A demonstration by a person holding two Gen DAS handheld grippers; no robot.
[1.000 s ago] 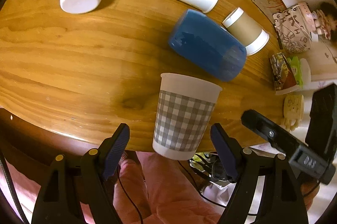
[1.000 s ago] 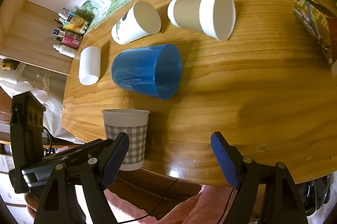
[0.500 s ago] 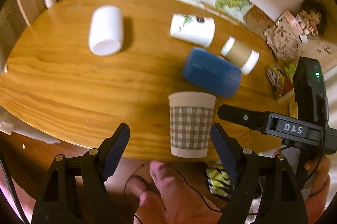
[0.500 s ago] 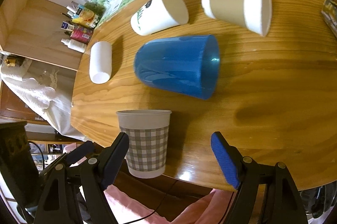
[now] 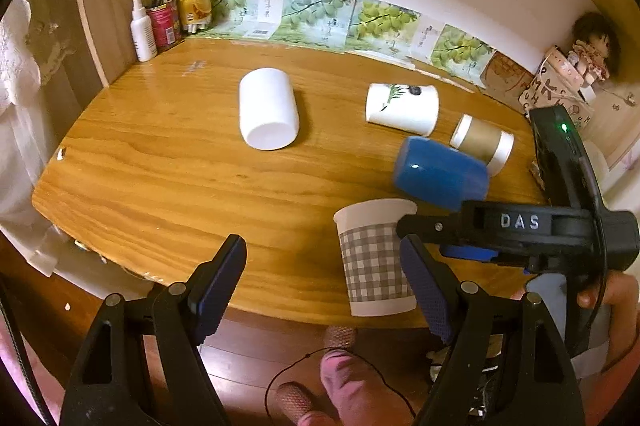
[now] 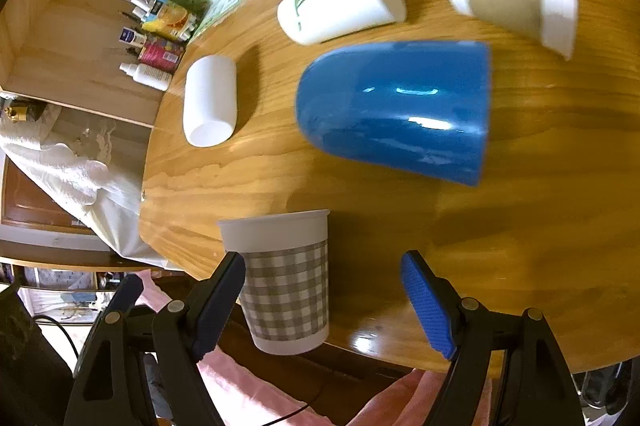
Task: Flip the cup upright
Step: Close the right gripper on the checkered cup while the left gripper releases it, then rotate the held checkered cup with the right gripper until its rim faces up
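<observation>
On table (image 5: 168, 162) | gingham cup (image 5: 374, 258) upright | blue cup (image 6: 396, 110) sideways

Left tool (image 5: 322, 280): black frame, blue ribbed pads, silver screws; right tool (image 6: 324, 296) same.

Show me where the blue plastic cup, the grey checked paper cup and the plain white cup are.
Blue plastic cup (image 6: 396, 110), right wrist view, middle of its side.
Grey checked paper cup (image 5: 374, 266), left wrist view, checked band.
Plain white cup (image 5: 267, 106), left wrist view, its side.
</observation>
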